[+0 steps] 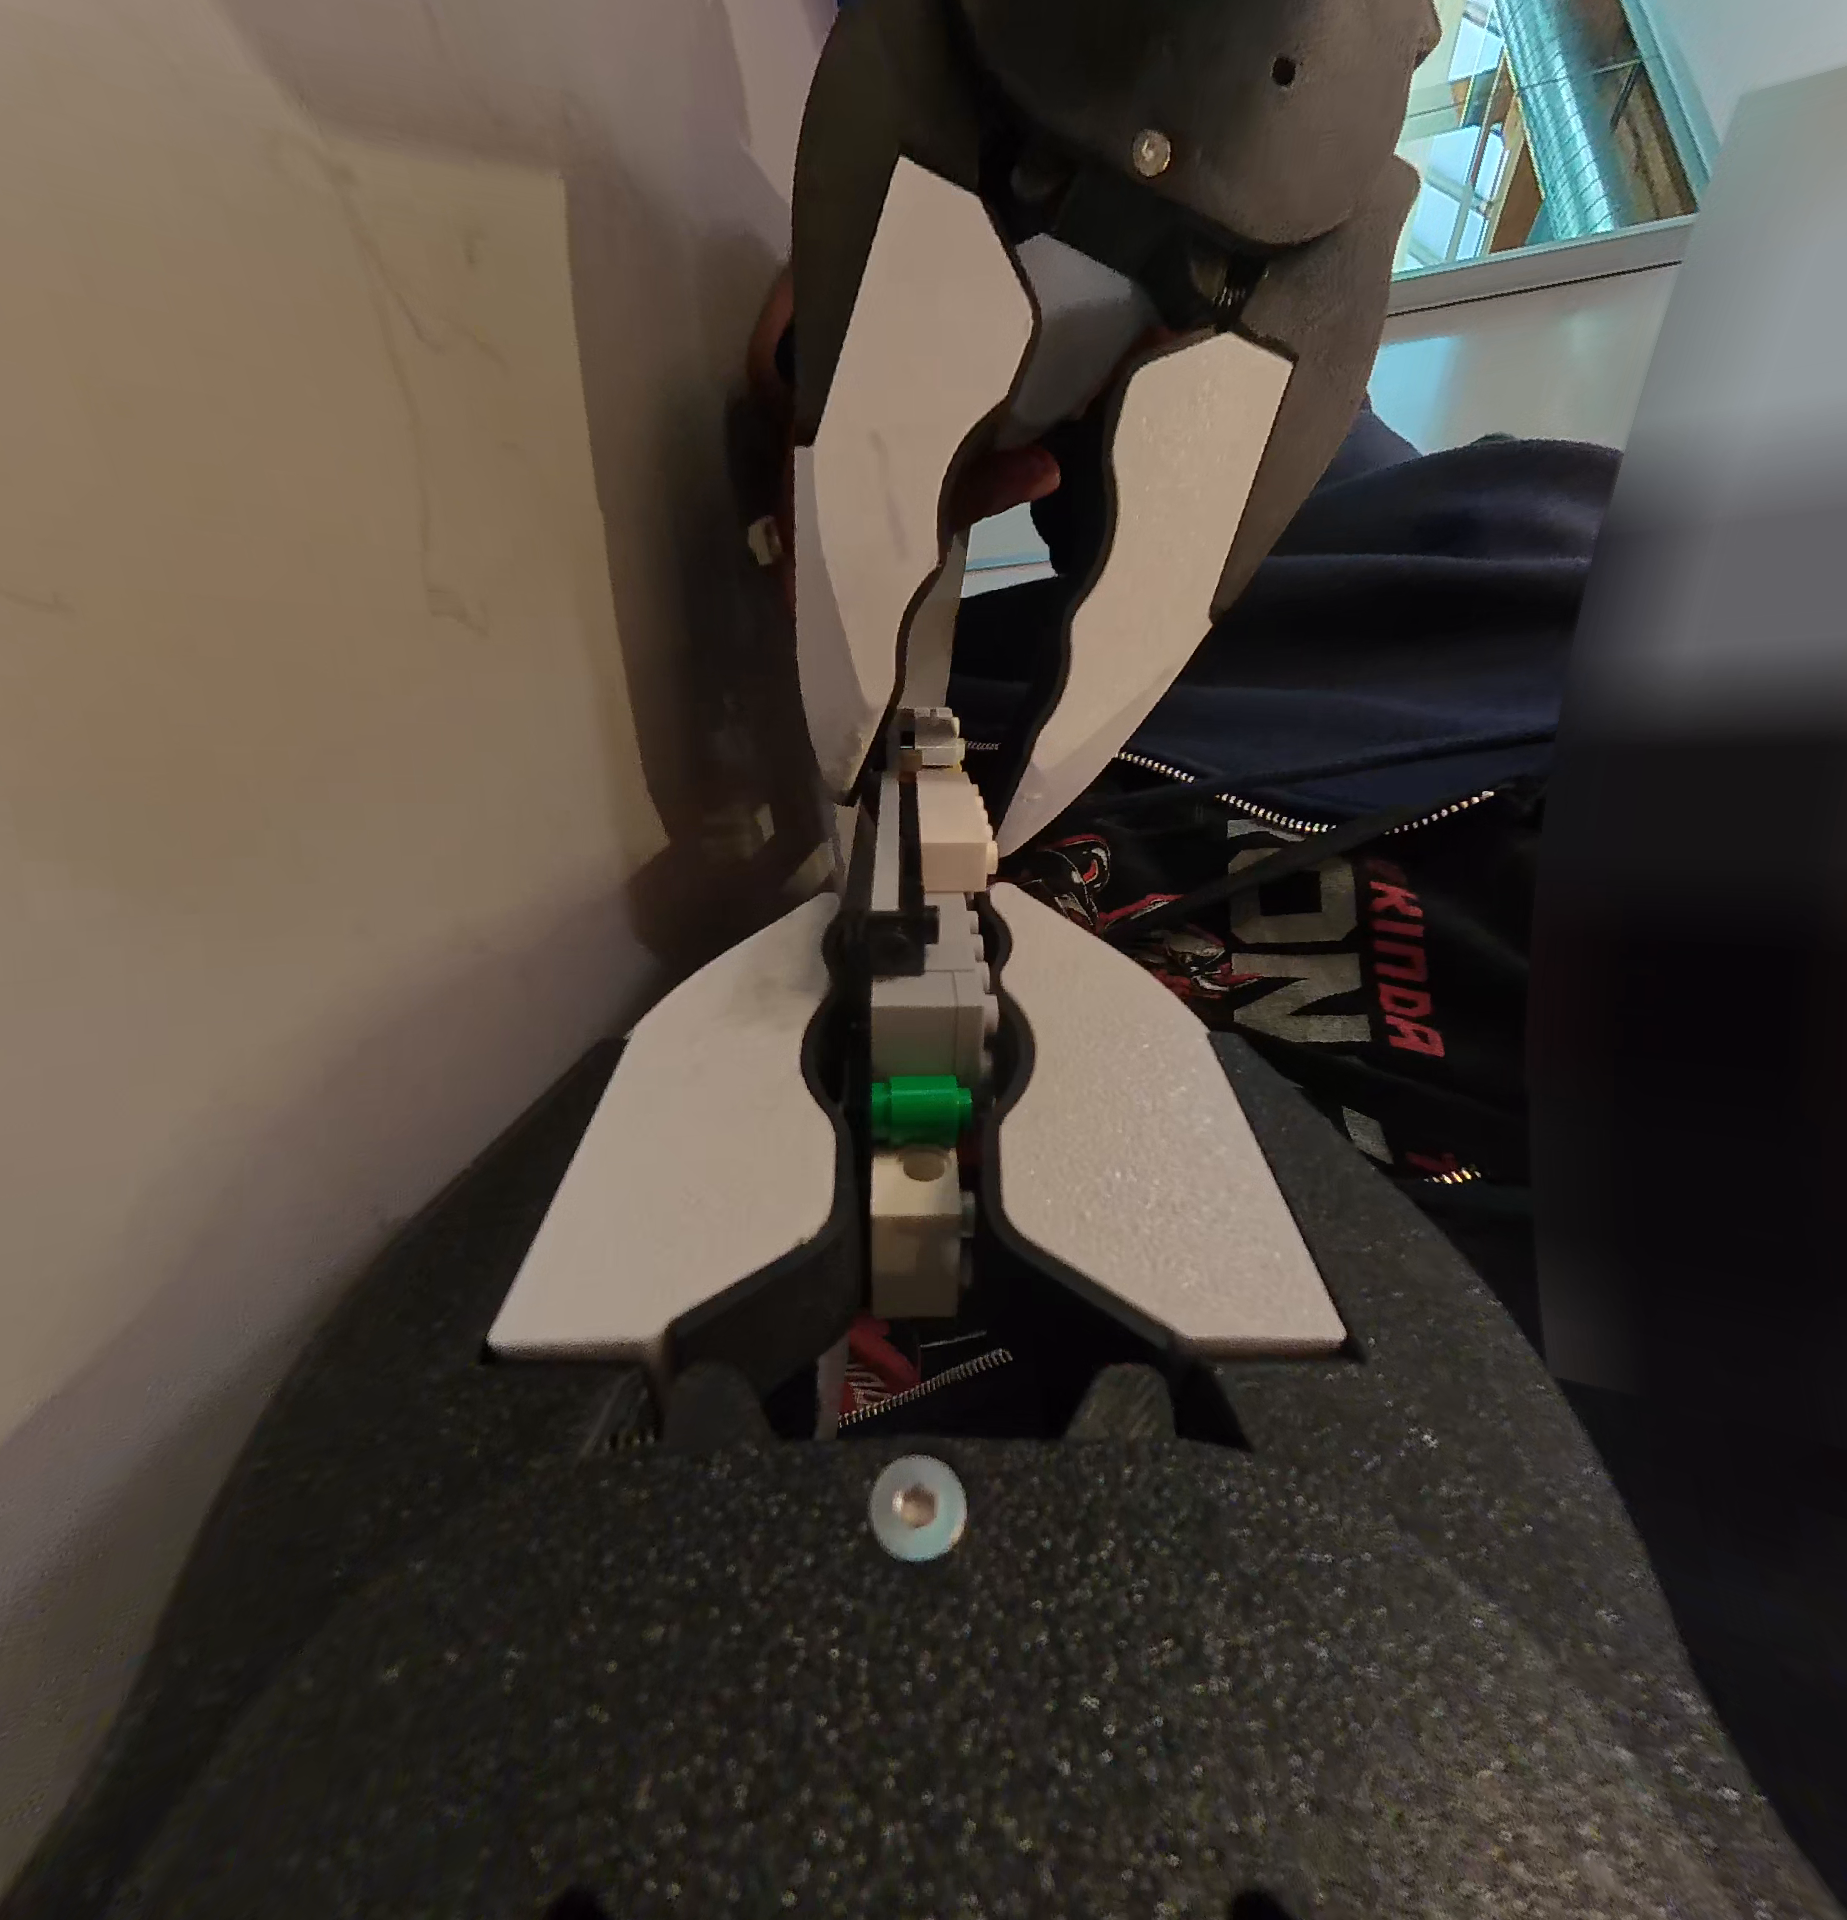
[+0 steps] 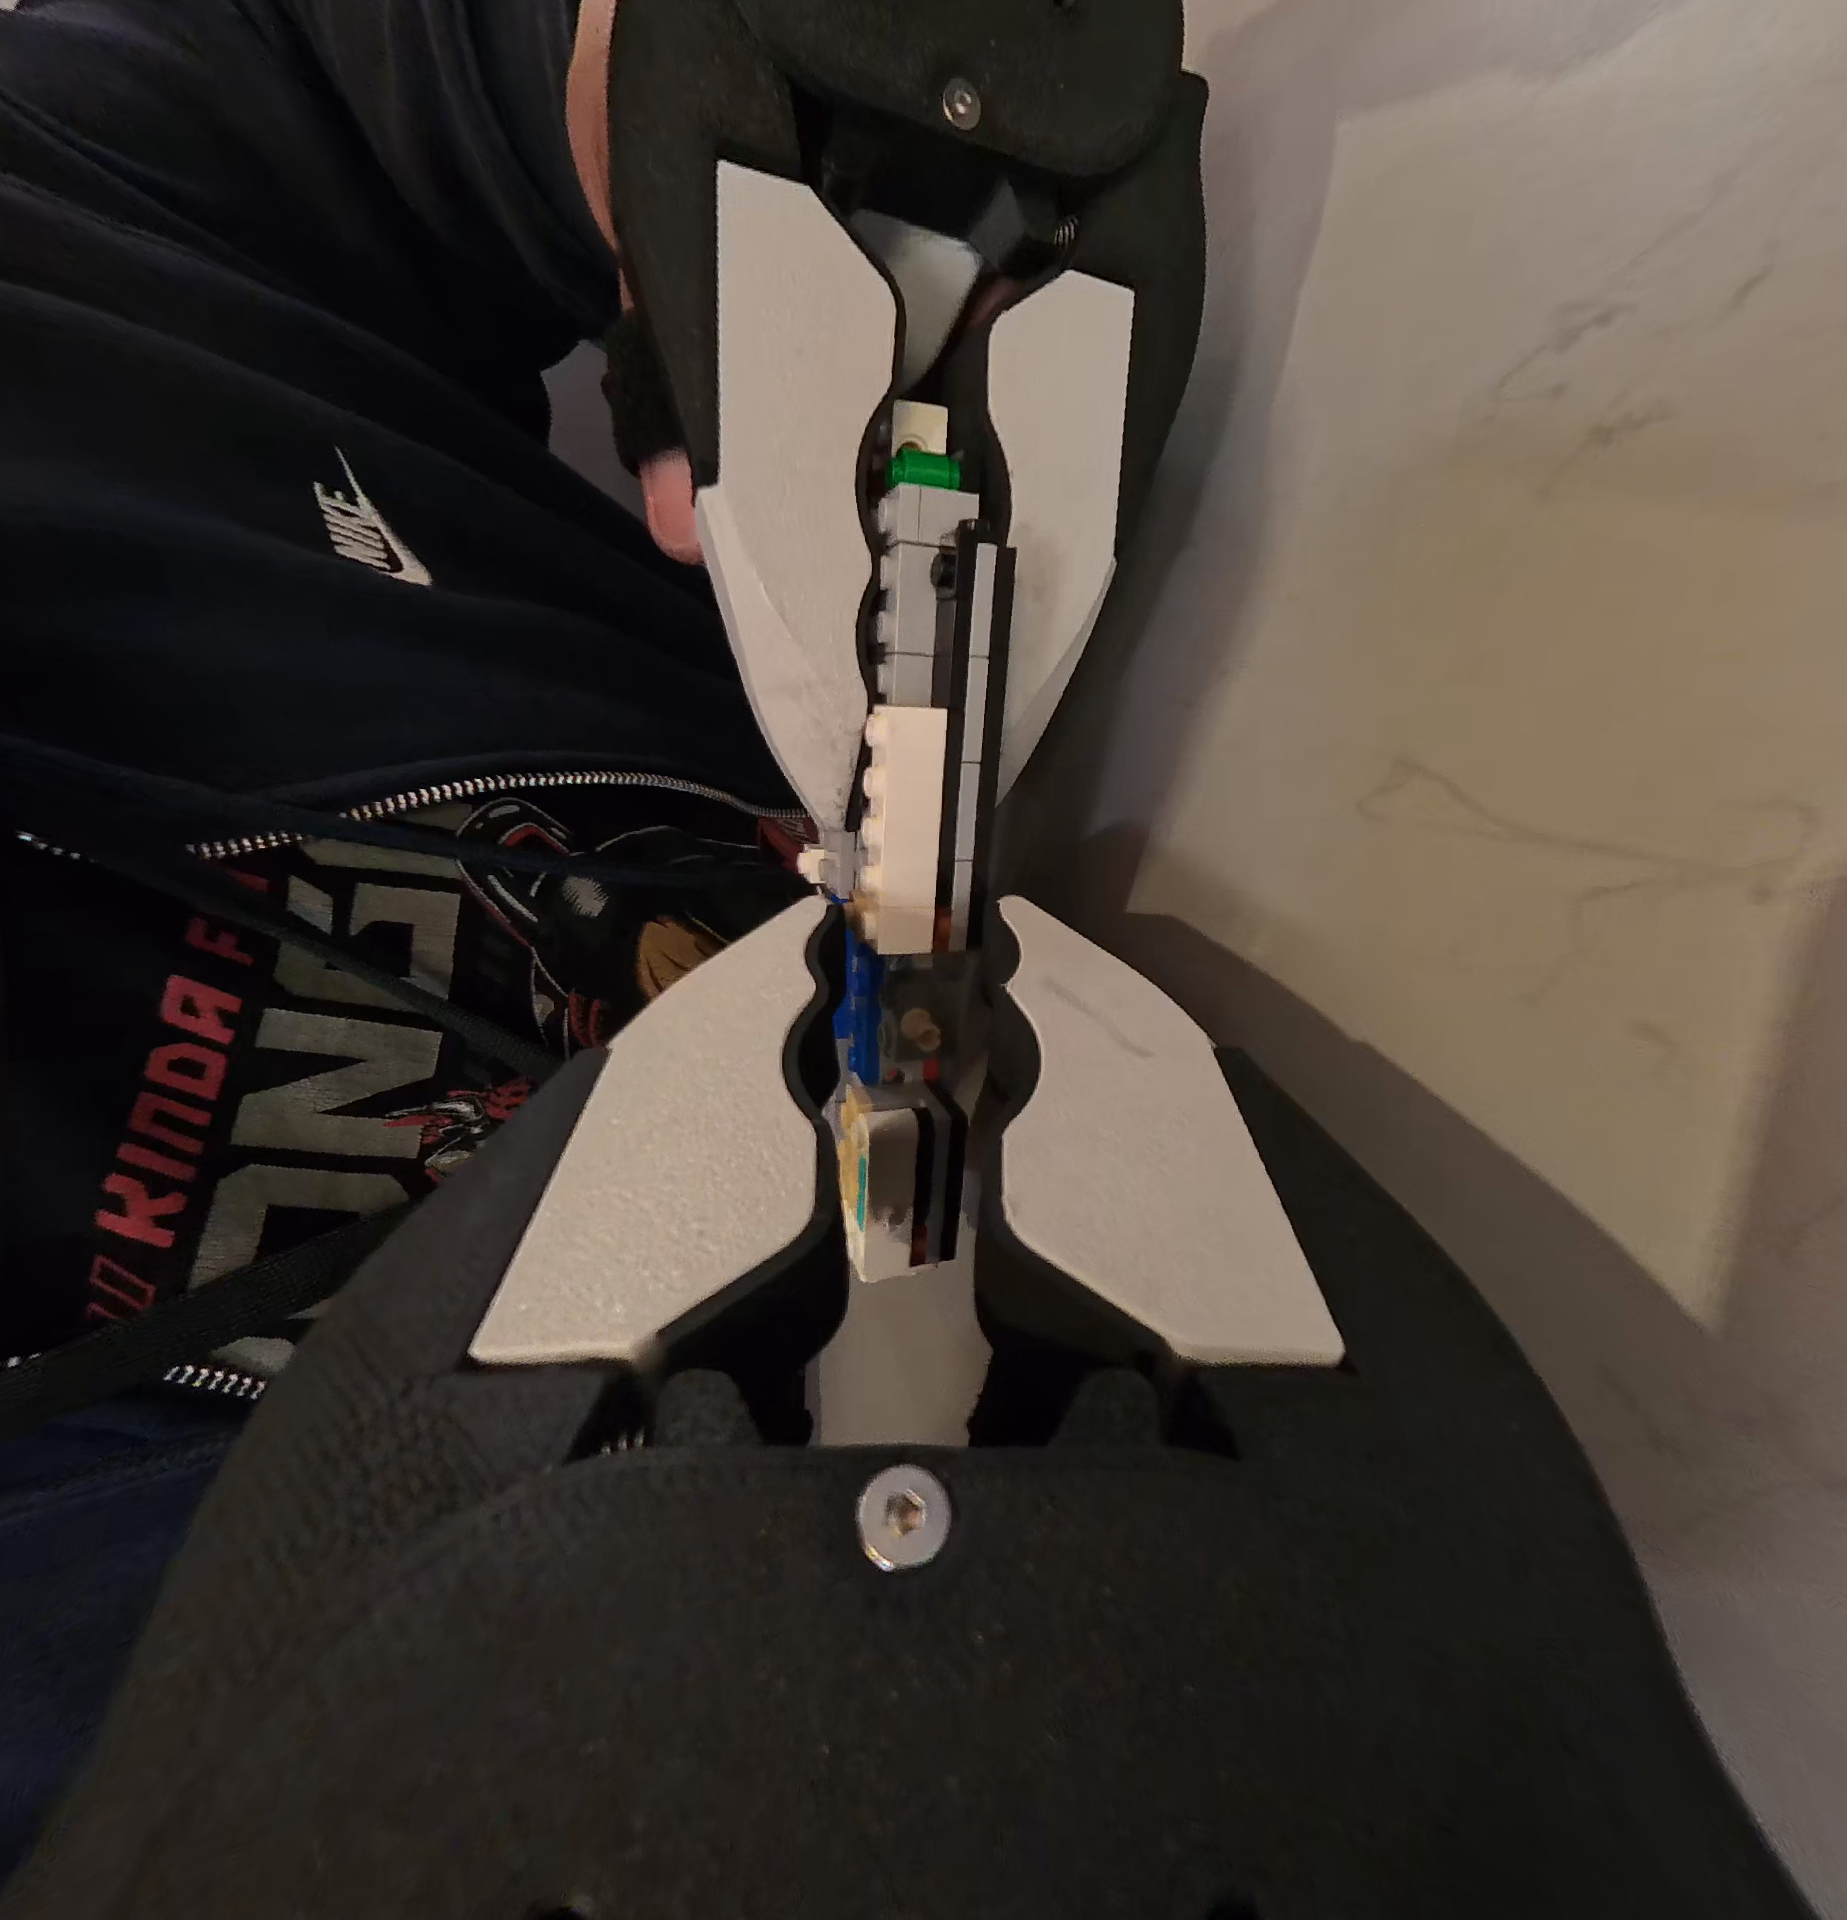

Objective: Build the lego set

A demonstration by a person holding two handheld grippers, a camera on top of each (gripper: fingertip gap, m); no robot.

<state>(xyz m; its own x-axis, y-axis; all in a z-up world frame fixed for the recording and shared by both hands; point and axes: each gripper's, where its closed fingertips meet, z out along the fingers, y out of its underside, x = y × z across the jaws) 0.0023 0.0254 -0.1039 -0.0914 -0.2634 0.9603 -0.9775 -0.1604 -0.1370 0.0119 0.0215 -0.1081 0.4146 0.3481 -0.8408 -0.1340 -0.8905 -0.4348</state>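
Both hand-held grippers clamp one long brick model end to end, in the air beside a pale wall (image 1: 275,623).

Left hand-held gripper (image 1: 914,925): clenched on the grey, green-studded end of the brick model (image 1: 924,1008), pads pressing both sides.

Right hand-held gripper (image 2: 908,914): clenched on the blue and dark end, toward 6 o'clock in its own view.

Between the two tips, at 12 o'clock from each, sits a white brick (image 2: 914,810), ungripped.

Risks, as judged:
- Any twist or pull between the grips could split the model at a seam.
- Small side studs could snap off.
- A dropped piece would land on the person's dark jacket (image 2: 223,520) below.
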